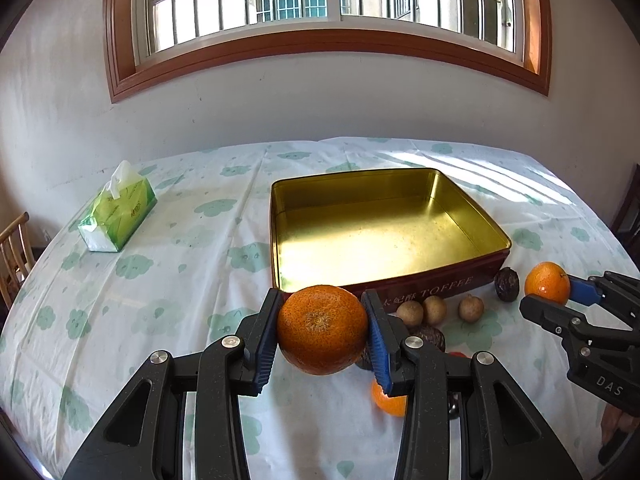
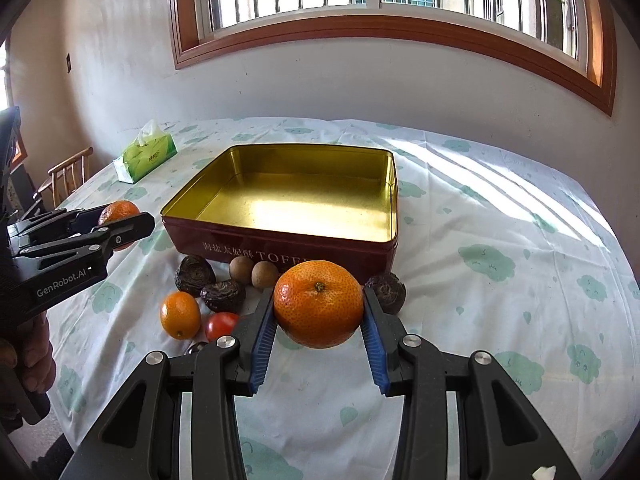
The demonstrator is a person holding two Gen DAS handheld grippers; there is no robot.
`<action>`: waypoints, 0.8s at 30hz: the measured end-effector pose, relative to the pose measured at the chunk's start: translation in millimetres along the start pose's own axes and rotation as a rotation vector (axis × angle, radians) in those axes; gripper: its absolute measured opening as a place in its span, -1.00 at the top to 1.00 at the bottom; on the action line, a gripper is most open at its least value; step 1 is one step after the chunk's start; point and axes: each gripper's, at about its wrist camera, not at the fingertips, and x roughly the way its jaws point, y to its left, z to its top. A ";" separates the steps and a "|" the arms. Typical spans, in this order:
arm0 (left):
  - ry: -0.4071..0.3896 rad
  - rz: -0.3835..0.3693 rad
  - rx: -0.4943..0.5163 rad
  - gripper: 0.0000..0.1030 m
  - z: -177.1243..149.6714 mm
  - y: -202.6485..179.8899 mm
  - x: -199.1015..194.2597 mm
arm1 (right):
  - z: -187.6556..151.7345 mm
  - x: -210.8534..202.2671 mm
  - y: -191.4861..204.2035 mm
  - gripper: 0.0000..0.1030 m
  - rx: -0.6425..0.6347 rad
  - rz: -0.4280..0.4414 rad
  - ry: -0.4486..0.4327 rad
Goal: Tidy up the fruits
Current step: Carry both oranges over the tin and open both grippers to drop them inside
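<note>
My left gripper (image 1: pixel 323 330) is shut on an orange (image 1: pixel 322 329), held above the cloth just in front of the open gold-lined toffee tin (image 1: pixel 384 280). My right gripper (image 2: pixel 318 310) is shut on a second orange (image 2: pixel 318 304), also in front of the tin (image 2: pixel 280 246). Each gripper shows in the other's view: the right gripper (image 1: pixel 550 290) with its orange (image 1: pixel 547 282), the left gripper (image 2: pixel 120 222) with its orange (image 2: pixel 118 211). The tin holds nothing.
On the cloth before the tin lie several brown longans (image 2: pixel 253 270), dark wrinkled fruits (image 2: pixel 222 295), a small orange (image 2: pixel 180 314) and a red tomato (image 2: pixel 222 325). A green tissue pack (image 1: pixel 118 210) sits far left. A wooden chair (image 2: pixel 66 172) stands at the table's left edge.
</note>
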 end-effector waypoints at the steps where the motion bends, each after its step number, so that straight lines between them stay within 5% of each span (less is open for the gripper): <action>1: -0.003 0.000 -0.002 0.20 4.7 0.0 2.8 | 5.5 1.9 -0.7 0.28 -0.001 0.001 -0.006; 13: 0.019 0.025 -0.054 0.20 62.3 4.9 62.8 | 64.7 48.2 -16.4 0.28 -0.002 0.023 -0.020; 24: 0.101 0.063 -0.046 0.20 64.7 5.3 115.9 | 72.5 100.5 -20.5 0.28 -0.001 0.029 0.049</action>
